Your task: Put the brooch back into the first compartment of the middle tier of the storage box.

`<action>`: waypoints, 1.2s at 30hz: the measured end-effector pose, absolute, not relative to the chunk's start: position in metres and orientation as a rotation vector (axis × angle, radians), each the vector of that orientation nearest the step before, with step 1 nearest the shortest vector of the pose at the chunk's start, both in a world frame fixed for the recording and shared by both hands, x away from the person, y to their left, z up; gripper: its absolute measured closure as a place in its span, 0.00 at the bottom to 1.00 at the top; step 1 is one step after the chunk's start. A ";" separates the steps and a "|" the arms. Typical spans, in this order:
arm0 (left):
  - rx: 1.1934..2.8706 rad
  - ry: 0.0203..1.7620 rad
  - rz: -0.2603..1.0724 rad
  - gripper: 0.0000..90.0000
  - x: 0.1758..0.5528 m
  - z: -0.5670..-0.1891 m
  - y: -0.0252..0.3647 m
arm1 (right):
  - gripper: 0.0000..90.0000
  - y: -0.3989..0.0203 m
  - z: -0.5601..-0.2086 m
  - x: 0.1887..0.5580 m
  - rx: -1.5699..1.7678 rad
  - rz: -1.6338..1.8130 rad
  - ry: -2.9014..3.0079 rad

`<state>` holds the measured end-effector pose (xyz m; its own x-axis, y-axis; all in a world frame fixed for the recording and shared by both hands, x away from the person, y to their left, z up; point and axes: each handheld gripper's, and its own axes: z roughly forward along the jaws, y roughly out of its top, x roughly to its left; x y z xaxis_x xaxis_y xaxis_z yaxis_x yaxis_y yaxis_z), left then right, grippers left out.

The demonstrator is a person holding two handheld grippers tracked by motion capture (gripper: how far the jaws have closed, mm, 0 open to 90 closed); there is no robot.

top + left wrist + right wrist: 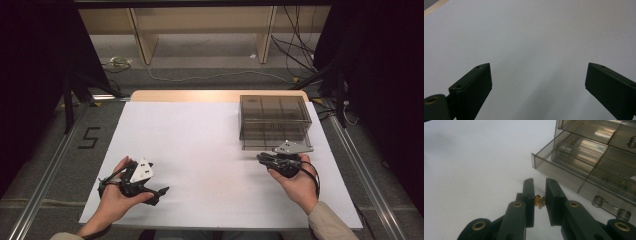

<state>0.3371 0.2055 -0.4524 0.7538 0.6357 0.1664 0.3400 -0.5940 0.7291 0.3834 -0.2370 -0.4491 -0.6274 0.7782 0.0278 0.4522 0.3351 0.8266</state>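
My right gripper point(539, 181) is shut on a small gold, bead-like piece point(538, 200), pinched low between its two black jaws. It hovers over the white sheet just in front of a smoky clear drawer box point(584, 157), whose lower drawer point(564, 171) is pulled out and shows divided compartments. From above, the right gripper point(260, 159) sits at the box's point(274, 120) front edge, pointing left. My left gripper point(539, 67) stands open with nothing between its jaws, above bare white sheet. In the high view the left gripper point(159, 194) rests near the front left.
A white sheet point(200, 150) covers most of the wooden table point(200, 95). The drawer has a clear bar handle point(610, 207) close to my right jaw. Cables lie on the floor beyond the table point(295, 55).
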 end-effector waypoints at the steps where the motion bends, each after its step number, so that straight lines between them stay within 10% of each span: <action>1: 2.245 0.728 0.543 0.08 0.337 -0.452 0.205 | 0.88 -0.237 -0.449 0.383 1.087 1.202 2.229; 36: 2.250 0.730 0.538 0.08 0.337 -0.453 0.205 | 0.88 -0.238 -0.446 0.387 1.089 1.206 2.207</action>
<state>0.3374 0.2049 -0.4526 0.7548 0.6353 0.1633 0.3446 -0.5959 0.7254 0.3873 -0.2379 -0.4456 -0.6174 0.7863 0.0216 0.4426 0.3246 0.8359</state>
